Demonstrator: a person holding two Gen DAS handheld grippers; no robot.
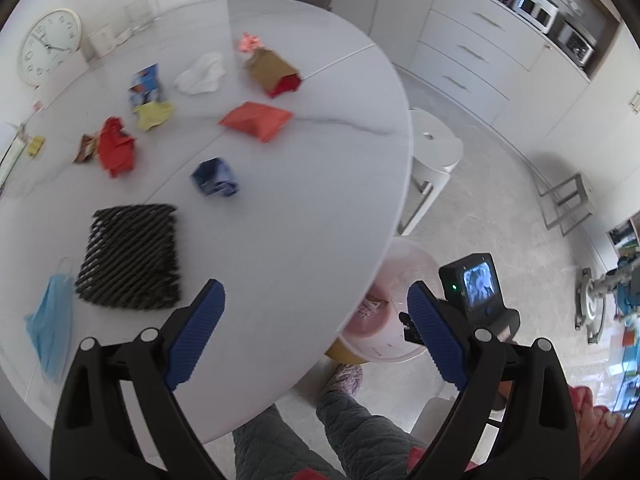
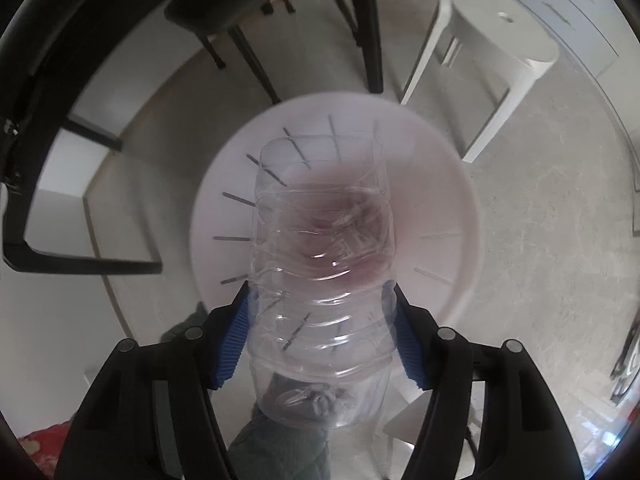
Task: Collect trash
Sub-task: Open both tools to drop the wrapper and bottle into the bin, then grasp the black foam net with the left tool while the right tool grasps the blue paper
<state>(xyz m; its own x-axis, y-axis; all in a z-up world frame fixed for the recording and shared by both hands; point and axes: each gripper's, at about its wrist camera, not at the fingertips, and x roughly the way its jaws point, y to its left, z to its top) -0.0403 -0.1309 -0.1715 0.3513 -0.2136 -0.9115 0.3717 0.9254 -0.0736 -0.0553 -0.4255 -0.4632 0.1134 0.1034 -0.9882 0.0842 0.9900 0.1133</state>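
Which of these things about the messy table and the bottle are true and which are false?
1. The right hand-held gripper has a clear bottle between its fingers. True.
2. The bottle is above a pink bin. True.
3. The left hand-held gripper is squeezing the blue mask. False: it is open and empty, and the mask lies on the table.
4. The black net is on the floor. False: it lies on the table.
5. A white clock stands at the table's far side. True.
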